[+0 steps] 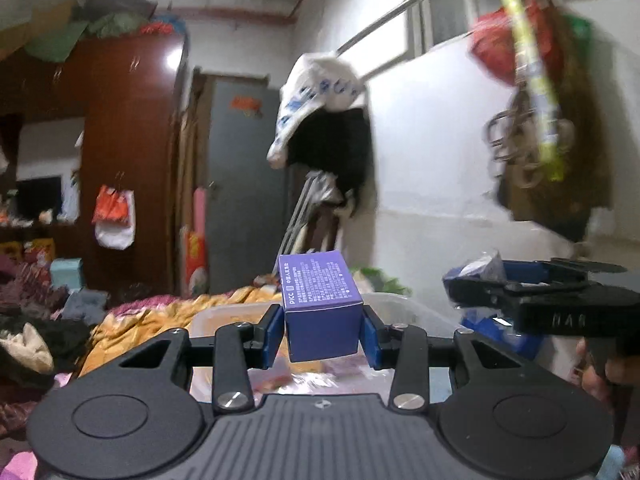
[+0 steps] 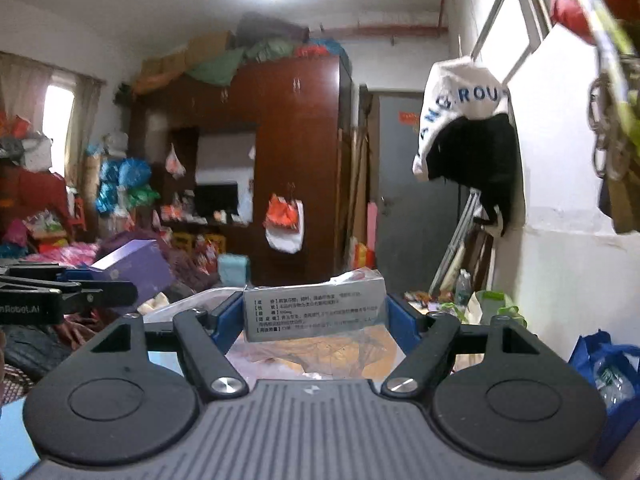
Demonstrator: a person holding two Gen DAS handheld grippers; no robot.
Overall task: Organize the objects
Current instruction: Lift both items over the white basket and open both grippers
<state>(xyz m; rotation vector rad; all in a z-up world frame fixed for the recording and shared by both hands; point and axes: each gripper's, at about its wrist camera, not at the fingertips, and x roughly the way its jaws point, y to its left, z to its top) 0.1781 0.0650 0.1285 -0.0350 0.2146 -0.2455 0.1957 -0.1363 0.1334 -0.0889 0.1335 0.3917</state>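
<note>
We hold both loads raised above the clear plastic bin [image 1: 240, 312], ready to sort. Our left tongs [image 1: 323, 326] pinch a small purple cardboard box [image 1: 322, 308]; to its right, our right tongs [image 2: 316, 320] pinch a grey printed medicine carton [image 2: 316, 312].

Hanging bags [image 1: 532, 80] blur (motion); silver box [image 2: 316, 312] print stays unreadable.

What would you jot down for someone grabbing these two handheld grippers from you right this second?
Left gripper: shut on a purple box, held in the air.
Right gripper: shut on a grey medicine box wrapped in clear plastic.
Below both: a clear plastic bin on the cluttered bed.
Done: both boxes picked up.
Left: set each down, probably in the bin; the spot is your call.
</note>
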